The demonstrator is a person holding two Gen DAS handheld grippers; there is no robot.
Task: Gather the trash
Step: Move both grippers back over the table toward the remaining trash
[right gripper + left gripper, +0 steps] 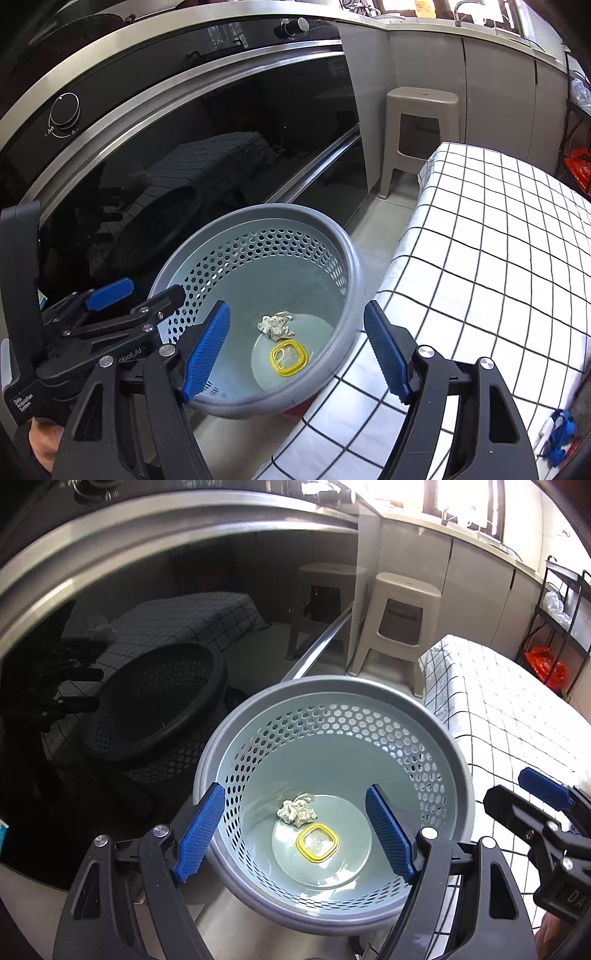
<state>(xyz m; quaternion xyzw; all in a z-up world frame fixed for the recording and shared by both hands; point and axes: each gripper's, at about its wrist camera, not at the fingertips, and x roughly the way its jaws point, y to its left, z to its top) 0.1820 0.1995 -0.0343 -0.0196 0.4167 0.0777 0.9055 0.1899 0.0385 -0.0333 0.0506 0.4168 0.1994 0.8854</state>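
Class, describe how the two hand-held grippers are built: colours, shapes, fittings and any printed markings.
Both the left gripper and the right gripper have black angular frames with triangular cut-outs, silver round bolts, and blue ridged finger pads. White lettering reading "Data Acquisition System" marks the left gripper's body.

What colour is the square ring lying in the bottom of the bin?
Yellow. The square ring shows best in the left wrist view.
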